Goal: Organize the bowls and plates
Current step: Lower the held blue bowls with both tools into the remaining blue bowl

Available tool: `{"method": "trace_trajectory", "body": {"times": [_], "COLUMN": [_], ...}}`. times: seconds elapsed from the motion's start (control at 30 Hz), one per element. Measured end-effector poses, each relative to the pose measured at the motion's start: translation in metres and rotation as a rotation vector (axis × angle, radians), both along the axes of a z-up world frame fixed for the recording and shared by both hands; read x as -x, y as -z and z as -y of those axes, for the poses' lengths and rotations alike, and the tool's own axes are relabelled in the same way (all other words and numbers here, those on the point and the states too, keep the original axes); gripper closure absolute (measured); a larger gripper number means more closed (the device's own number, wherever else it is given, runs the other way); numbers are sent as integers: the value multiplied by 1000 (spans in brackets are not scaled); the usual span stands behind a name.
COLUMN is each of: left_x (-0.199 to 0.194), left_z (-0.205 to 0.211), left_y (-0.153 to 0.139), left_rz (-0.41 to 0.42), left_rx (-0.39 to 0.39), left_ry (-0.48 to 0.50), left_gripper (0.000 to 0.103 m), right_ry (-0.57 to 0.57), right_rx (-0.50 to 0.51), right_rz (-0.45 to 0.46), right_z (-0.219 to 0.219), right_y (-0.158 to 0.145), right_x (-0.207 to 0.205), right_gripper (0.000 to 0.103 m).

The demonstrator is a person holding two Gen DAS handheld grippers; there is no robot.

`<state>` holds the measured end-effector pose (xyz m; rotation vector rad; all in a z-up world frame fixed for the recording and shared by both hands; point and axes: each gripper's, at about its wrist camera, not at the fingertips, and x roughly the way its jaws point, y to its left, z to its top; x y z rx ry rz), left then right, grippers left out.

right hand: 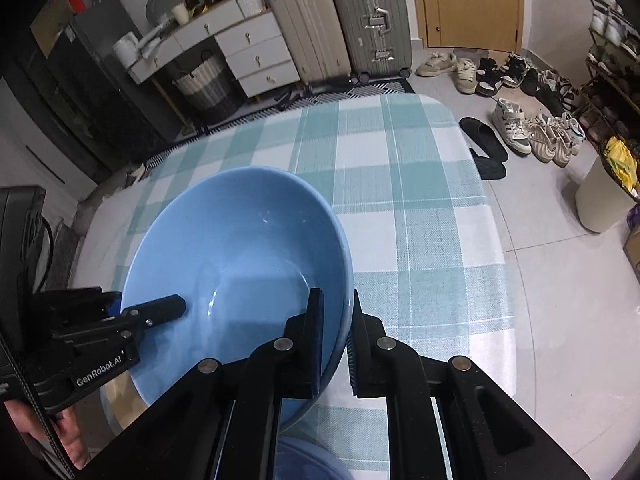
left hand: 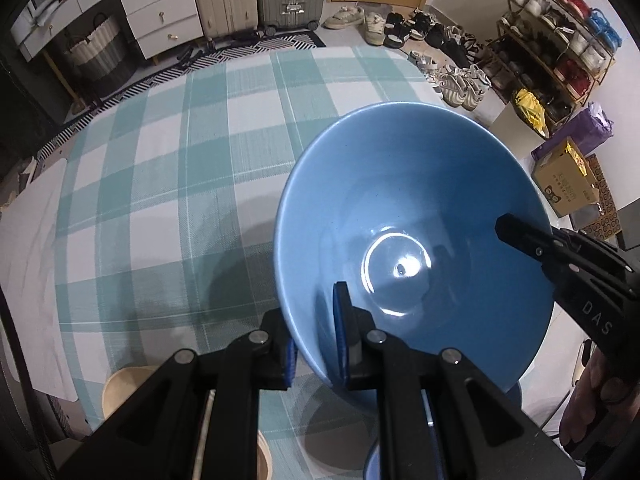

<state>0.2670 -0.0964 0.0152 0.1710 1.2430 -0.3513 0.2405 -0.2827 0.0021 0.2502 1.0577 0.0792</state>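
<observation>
Plainly, a two-handed carry, with each line below working outward from the dish.

Bowl: the large blue bowl [left hand: 404, 240] hangs tilted above the checked tablecloth [left hand: 180, 168], held by both rims; its shadow falls on the cloth beneath, so I judge it clear of the table.

Left gripper: the left gripper [left hand: 316, 344] is pinched nearly closed on the bowl's wall at about 7 o'clock of the rim in its own view, one pad inside, one outside.

Right gripper: the right gripper [right hand: 336, 344] is clamped tight on the opposite wall, at about 4 o'clock of the rim in the right wrist view, again one pad each side.

Below: another blue piece [left hand: 374, 464] shows at 6 o'clock under the bowl; a pale wooden dish [left hand: 124, 388] sits at 8 o'clock near the table edge. What either one is exactly, I cannot tell.

Step in hand: likely carrying the bowl to where it will be stacked.

Doing it well: keep both hands level with each other so the thin rim grips do not twist; glazed ceramic is slick, so move slowly and avoid tipping further.

Risk: one pinch slipping would swing the bowl on the other.

Surroundings: suitcases [right hand: 340, 20] at 12 o'clock, shoes [right hand: 520, 128] at 2 o'clock, well apart from the work.
</observation>
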Motion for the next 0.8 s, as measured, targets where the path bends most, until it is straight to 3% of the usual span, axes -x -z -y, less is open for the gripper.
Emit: {"method": "trace_trajectory", "body": {"times": [0.43, 0.8], "left_x": [24, 69], "left_z": [3, 3], "left_y": [-37, -66], "left_rz": [45, 76], "left_rx": [14, 9], "left_ry": [19, 25], "left_gripper": [90, 90], "right_ry": [19, 30], "right_rx": [-4, -19], "right_rz": [42, 70], "right_z": [3, 0], "right_y": [-39, -70], "right_x": [27, 73], "right_gripper": [94, 94]}}
